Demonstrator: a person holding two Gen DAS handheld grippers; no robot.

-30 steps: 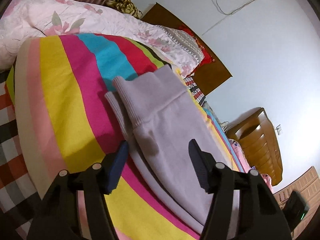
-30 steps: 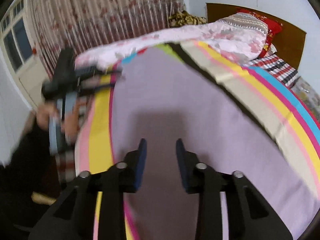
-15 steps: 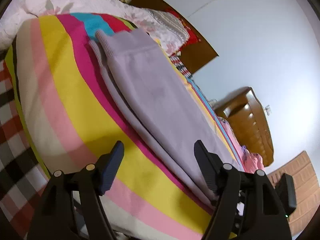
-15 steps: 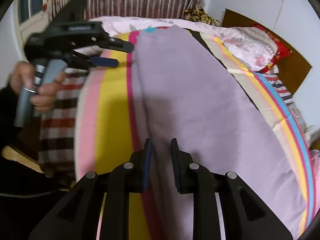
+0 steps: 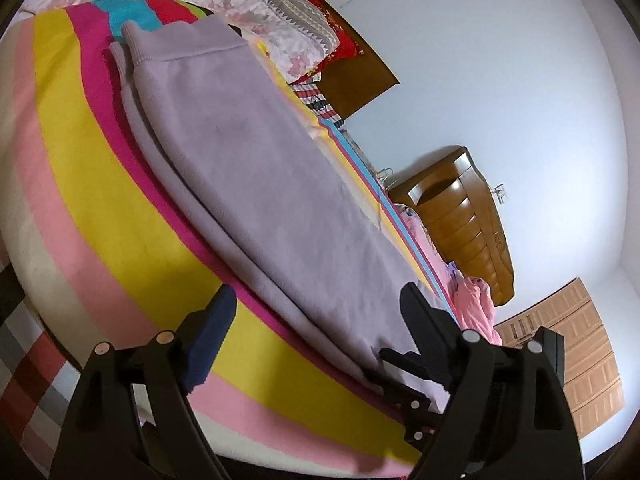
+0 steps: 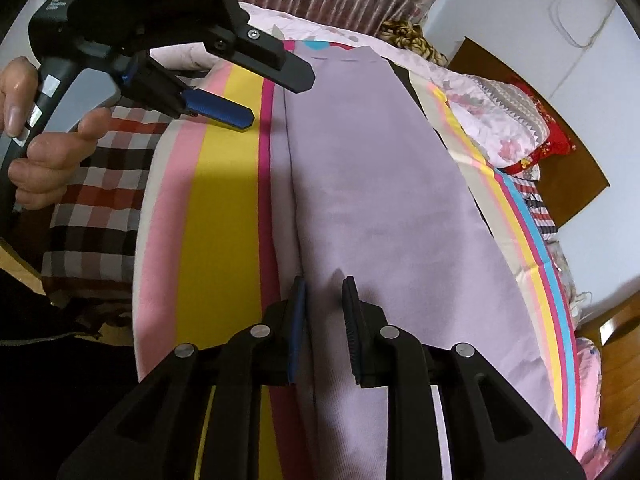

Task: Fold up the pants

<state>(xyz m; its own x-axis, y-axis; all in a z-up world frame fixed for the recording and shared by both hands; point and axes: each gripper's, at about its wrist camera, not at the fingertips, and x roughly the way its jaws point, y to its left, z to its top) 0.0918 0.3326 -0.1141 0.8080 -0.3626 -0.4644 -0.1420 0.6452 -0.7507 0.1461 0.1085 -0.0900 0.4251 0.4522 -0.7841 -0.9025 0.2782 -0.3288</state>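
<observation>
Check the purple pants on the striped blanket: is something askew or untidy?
Slightly. The purple pants lie folded lengthwise on the striped blanket, but the lower leg sticks out along the left edge, so the two cuffs at the far end do not match.

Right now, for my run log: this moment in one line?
pants: folded lengthwise on blanket | left claw: empty, just opening | right claw: narrow, grip unclear

a bed (image 6: 104,208) is carrying a striped blanket (image 5: 120,216) filling the frame's left and centre; lilac pants (image 5: 260,168) are lying lengthwise on it, pillows (image 5: 296,16) sitting at upper centre.
</observation>
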